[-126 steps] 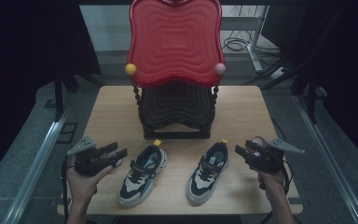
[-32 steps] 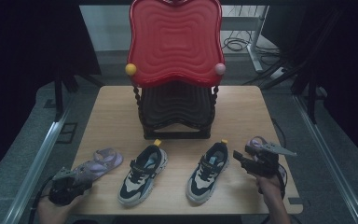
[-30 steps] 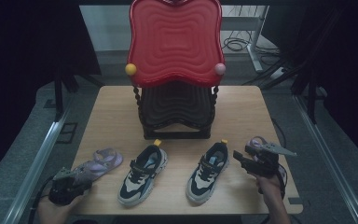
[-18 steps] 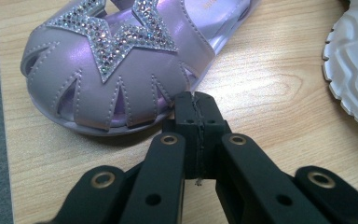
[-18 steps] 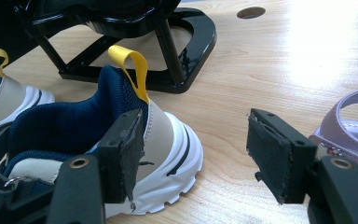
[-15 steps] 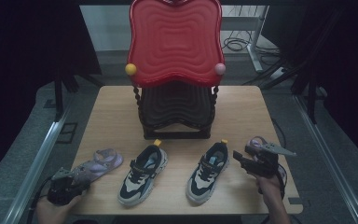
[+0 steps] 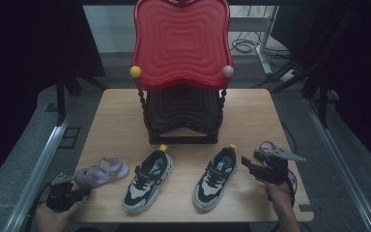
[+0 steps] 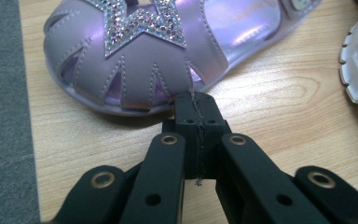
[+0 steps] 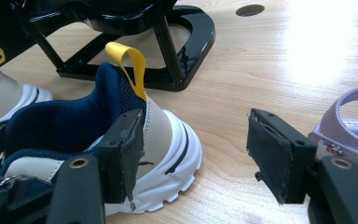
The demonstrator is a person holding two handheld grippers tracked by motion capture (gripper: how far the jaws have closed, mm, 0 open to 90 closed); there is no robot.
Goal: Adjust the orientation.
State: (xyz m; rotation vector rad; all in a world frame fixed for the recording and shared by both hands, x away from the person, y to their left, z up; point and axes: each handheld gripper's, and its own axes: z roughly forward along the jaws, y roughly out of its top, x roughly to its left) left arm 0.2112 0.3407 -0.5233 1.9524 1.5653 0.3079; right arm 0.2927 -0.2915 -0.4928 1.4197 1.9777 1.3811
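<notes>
The purple star sandal (image 8: 135,56) lies just beyond my left gripper's (image 8: 196,109) pinched-together, empty tips; my left hand (image 7: 50,220) rests low at the table's (image 7: 116,111) corner.

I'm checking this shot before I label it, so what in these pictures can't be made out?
- Second purple sandal: right gripper view, cut by the edge and behind the right gripper; high view, mostly behind it.
- First purple sandal: left gripper view, heel end cut off by the top edge.
- Left gripper: its shut tips meet the sandal's sole edge; real contact unclear.
- Rack's lower shelves: high view, hidden under the red top.
</notes>
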